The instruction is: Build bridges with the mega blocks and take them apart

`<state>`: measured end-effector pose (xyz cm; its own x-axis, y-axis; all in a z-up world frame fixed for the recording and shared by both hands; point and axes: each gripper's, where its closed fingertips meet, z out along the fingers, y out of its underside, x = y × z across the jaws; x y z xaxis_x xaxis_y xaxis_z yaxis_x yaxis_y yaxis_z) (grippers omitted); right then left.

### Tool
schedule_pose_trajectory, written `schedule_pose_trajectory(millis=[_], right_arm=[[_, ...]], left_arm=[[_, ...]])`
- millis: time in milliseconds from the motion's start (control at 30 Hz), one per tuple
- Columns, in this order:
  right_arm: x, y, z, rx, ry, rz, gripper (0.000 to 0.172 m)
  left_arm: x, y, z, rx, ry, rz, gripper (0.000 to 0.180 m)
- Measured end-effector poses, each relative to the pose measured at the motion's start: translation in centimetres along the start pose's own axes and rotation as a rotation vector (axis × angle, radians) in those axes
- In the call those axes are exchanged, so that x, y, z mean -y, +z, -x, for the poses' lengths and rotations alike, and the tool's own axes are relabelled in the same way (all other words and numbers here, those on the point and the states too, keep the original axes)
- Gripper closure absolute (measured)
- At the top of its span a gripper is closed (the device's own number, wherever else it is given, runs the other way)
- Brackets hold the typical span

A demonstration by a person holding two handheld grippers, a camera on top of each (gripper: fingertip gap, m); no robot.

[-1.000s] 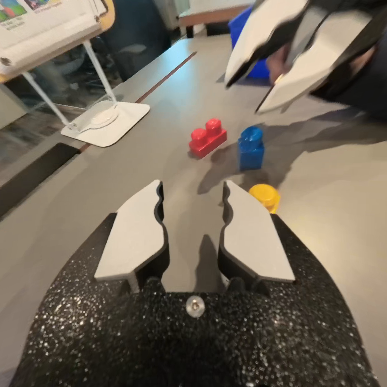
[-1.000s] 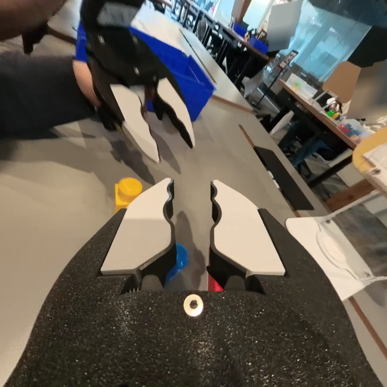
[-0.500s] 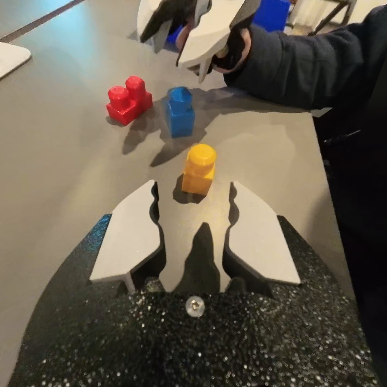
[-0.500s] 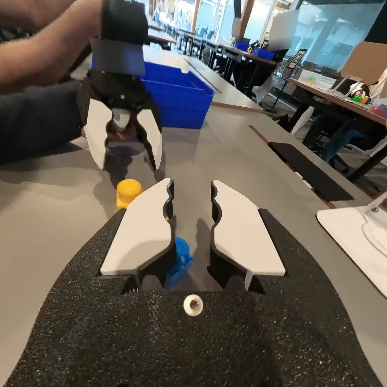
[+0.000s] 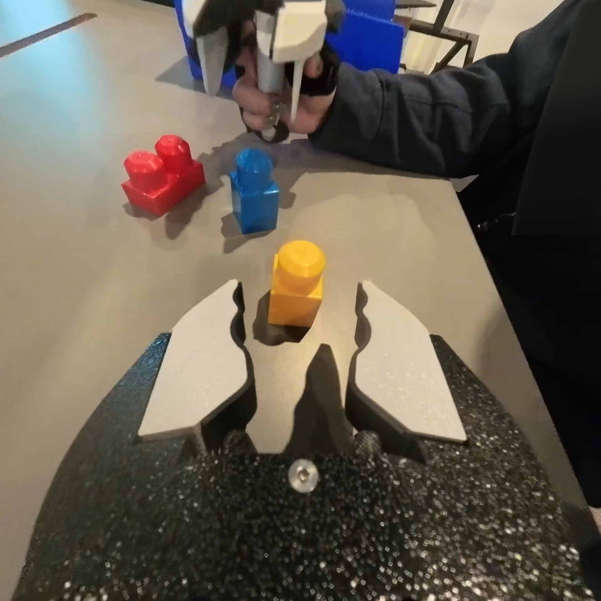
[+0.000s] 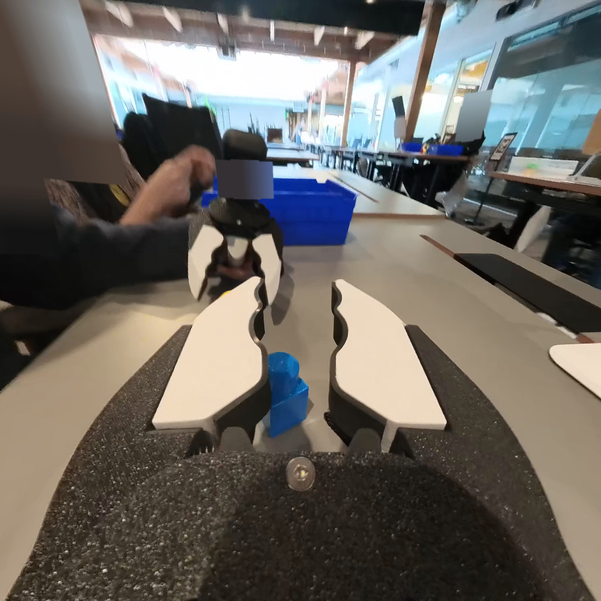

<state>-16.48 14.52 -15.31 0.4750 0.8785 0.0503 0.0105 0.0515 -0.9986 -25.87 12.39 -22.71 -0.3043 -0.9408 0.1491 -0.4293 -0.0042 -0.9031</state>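
In the left wrist view, a yellow one-stud block (image 5: 297, 286) stands on the grey table (image 5: 81, 292) between the tips of my left gripper (image 5: 299, 284). The gripper is open and its pads do not touch the block. Farther on stand a blue one-stud block (image 5: 255, 192) and a red two-stud block (image 5: 162, 182). My right gripper (image 5: 252, 97) hovers above and behind them, open and empty. In the right wrist view, my right gripper (image 6: 296, 281) is open above the blue block (image 6: 286, 390), which shows between the finger bases. The left gripper (image 6: 234, 292) faces it.
A blue bin (image 5: 357, 39) stands at the back of the table and also shows in the right wrist view (image 6: 312, 211). A dark sleeve (image 5: 422, 123) lies along the table's right edge. A white pad (image 6: 579, 367) lies at the right, with a black strip (image 6: 536, 286) behind it.
My left gripper swung right from the bare table to the yellow block, opened wider and closed in until the block stood between its tips. My right gripper opened slightly and tilted level.
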Motion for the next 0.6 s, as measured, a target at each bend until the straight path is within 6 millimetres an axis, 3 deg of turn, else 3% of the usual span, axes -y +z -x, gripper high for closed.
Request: schedule_pose_trajectory(millis=[333,600], right_arm=[[-0.9,-0.9,0.2,0.001,0.018,0.017,0.133],[1.0,-2.9,-0.7,-0.112,-0.027,-0.122,0.131]], left_arm=[[-1.7,1.3,-0.1,0.027,0.010,0.146,0.116],[-0.1,0.9,1.0,0.143,-0.030,0.067,0.106]])
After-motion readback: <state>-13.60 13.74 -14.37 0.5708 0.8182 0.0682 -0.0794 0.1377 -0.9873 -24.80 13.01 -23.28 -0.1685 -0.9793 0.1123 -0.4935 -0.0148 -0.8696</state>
